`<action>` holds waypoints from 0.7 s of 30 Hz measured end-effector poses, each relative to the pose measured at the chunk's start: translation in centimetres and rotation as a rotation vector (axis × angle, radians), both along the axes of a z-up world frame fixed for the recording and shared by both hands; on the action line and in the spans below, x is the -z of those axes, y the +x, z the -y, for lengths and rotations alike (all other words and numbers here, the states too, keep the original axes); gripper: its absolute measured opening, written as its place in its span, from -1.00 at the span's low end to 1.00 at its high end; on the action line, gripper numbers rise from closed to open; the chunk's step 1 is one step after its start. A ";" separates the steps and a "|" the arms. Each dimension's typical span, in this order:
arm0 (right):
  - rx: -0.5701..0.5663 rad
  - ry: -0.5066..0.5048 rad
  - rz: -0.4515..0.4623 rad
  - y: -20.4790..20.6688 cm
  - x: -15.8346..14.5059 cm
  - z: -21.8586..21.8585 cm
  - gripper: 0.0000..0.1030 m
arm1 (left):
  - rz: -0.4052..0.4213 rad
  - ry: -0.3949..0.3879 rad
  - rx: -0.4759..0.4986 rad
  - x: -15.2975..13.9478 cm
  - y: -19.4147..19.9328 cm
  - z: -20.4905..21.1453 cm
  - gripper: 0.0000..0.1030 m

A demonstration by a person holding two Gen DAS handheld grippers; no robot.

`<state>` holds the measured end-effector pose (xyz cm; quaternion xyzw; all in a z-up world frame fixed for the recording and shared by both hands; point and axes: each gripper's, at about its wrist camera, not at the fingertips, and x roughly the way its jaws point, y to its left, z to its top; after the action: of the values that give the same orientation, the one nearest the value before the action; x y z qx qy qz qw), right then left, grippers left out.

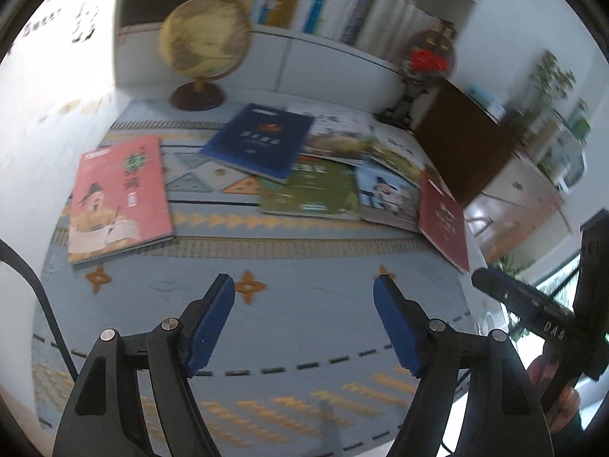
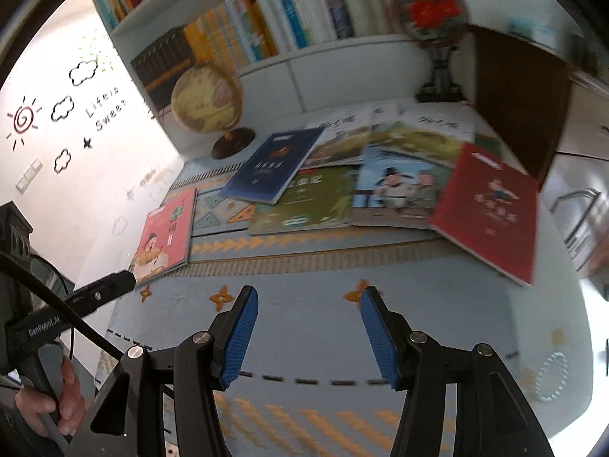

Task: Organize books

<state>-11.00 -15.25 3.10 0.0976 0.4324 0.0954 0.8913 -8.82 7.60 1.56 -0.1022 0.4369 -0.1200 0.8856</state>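
Bare patterned cloth [image 1: 304, 327] in front free for passage, scattered books [image 1: 312, 190] across the middle, globe [image 1: 205, 42] and dark brown board [image 1: 460, 144] blocking behind.

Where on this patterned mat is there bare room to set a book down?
The near half of the mat is bare, in front of both tools. A narrower strip lies between the pink book and the blue book. Behind and to the right it is crowded: blue, green, picture and red books overlap.

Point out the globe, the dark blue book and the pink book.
globe [image 1: 205, 36], left wrist view, on its sphere.
dark blue book [image 2: 272, 165], right wrist view, cover centre.
pink book [image 1: 120, 198], left wrist view, cover centre.
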 end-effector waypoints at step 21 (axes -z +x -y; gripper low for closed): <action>-0.080 -0.124 0.085 13.0 0.8 -5.6 0.08 | -0.032 0.103 0.016 2.5 16.4 -3.7 0.49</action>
<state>1.97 -9.64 2.34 0.0208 0.4027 0.1081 0.9087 7.54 11.25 -0.97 -0.0548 0.4572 -0.1026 0.8817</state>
